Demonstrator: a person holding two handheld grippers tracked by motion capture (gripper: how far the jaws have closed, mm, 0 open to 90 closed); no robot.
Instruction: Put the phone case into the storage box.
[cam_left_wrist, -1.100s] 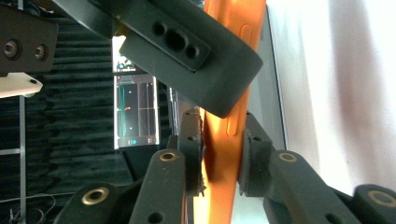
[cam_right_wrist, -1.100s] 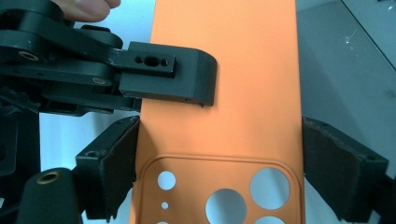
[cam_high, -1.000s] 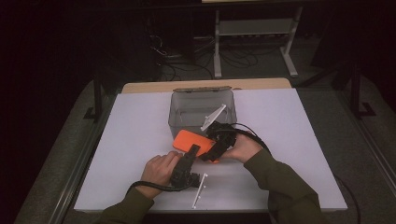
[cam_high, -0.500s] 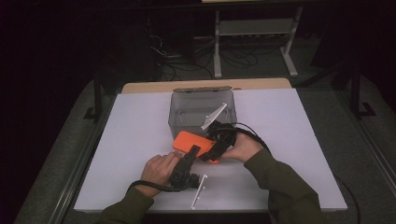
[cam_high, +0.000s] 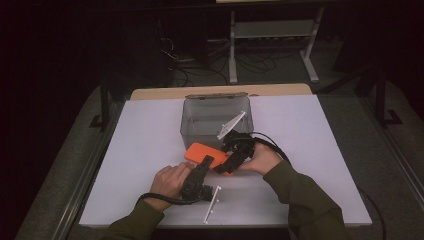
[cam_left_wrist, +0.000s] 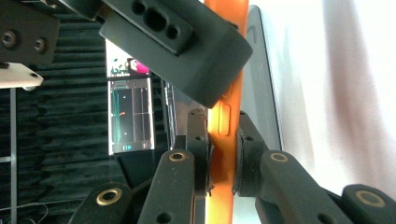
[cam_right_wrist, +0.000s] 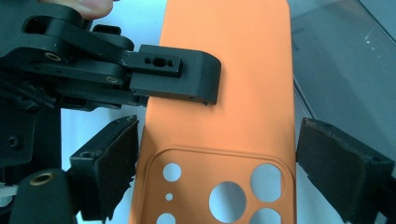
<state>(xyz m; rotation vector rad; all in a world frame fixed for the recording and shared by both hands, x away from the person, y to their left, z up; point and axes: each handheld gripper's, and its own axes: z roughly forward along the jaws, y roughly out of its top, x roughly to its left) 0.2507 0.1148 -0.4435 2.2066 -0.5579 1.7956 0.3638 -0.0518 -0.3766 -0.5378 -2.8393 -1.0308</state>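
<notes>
The left claw (cam_left_wrist: 223, 158) clamped the edge of the flat orange silicone phone case (cam_high: 207, 155). The right claw (cam_right_wrist: 215, 172) straddled its camera end, wide, its left pad touching and its right pad apart. The case's long axis ran diagonally across the white desk (cam_high: 145, 145), toward the clear plastic bin (cam_high: 215, 120), which held a white strip (cam_high: 231, 124).

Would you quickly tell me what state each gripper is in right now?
Left gripper: shut on the orange phone case, pinching its edge.
Right gripper: open, jaws straddling the case's camera end, pads not pressing.
</notes>
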